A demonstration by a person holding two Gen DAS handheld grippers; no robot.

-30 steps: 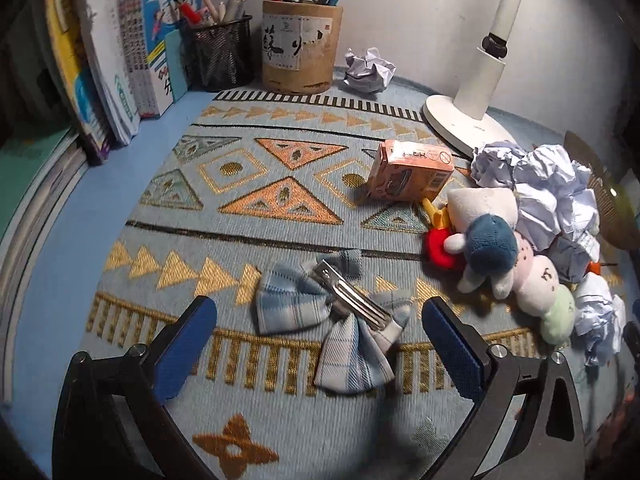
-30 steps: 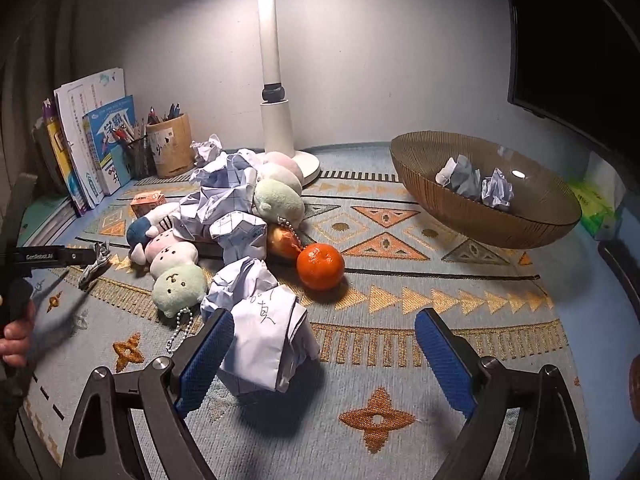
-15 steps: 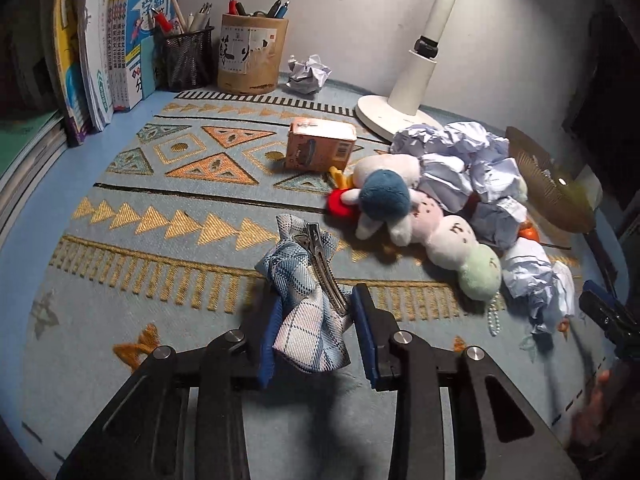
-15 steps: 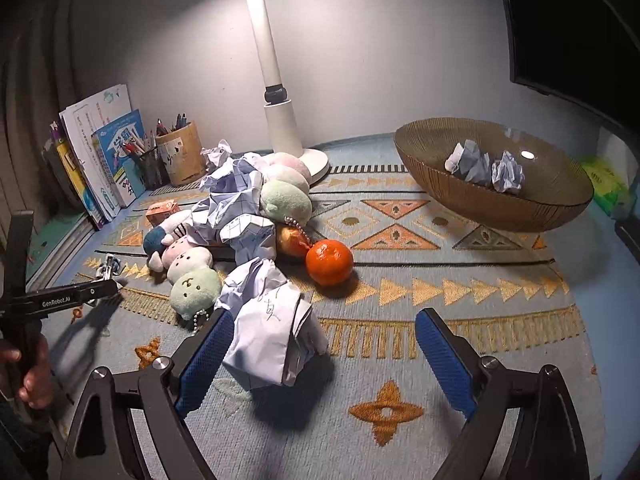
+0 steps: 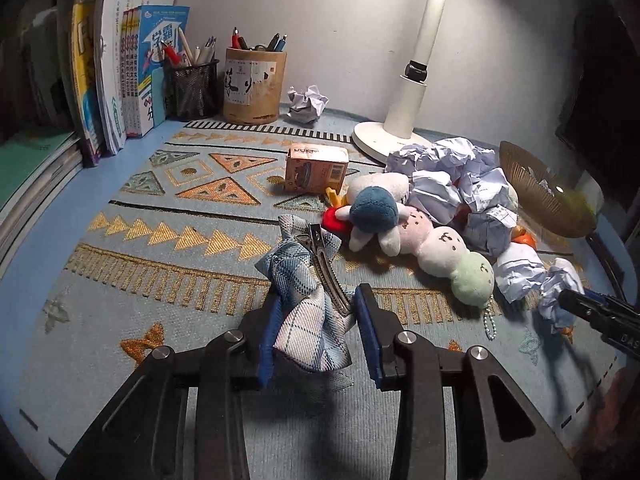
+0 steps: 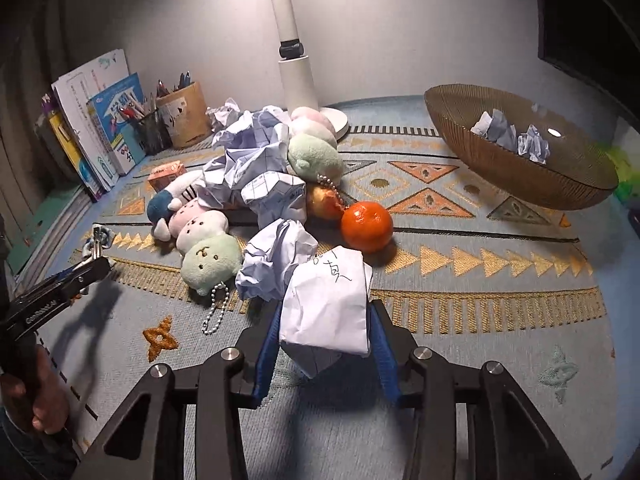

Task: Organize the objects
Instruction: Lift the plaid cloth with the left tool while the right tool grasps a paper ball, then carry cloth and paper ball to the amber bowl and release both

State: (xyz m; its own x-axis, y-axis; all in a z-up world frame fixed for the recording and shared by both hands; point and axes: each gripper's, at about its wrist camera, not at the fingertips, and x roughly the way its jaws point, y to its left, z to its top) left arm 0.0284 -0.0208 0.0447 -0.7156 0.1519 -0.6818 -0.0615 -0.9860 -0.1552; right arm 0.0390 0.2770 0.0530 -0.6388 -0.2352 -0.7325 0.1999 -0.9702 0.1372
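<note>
A blue plaid bow hair clip [image 5: 298, 276] with a metal clip stands bunched upright between the blue pads of my left gripper [image 5: 318, 300]. The pads press on it, and the jaws are opening slightly. In the right wrist view a crumpled white paper ball [image 6: 328, 296] with handwriting sits between the pads of my right gripper [image 6: 326, 312]. Those jaws are closing and the pads touch both sides of the ball. The left gripper's tip [image 6: 94, 268] shows at the left edge, held by a hand.
A pile of crumpled paper [image 6: 256, 164], plush toys [image 6: 210, 254] and an orange [image 6: 366, 226] lies mid-mat. A brown bowl [image 6: 520, 184] with paper balls stands at the right. A lamp base [image 5: 384, 142], a small box [image 5: 316, 168], pen holders [image 5: 254, 88] and books [image 5: 120, 80] line the back.
The left gripper closed on the bow, which now stands bunched up instead of lying flat. The right gripper's jaws went from wide apart to closed on the paper ball.
</note>
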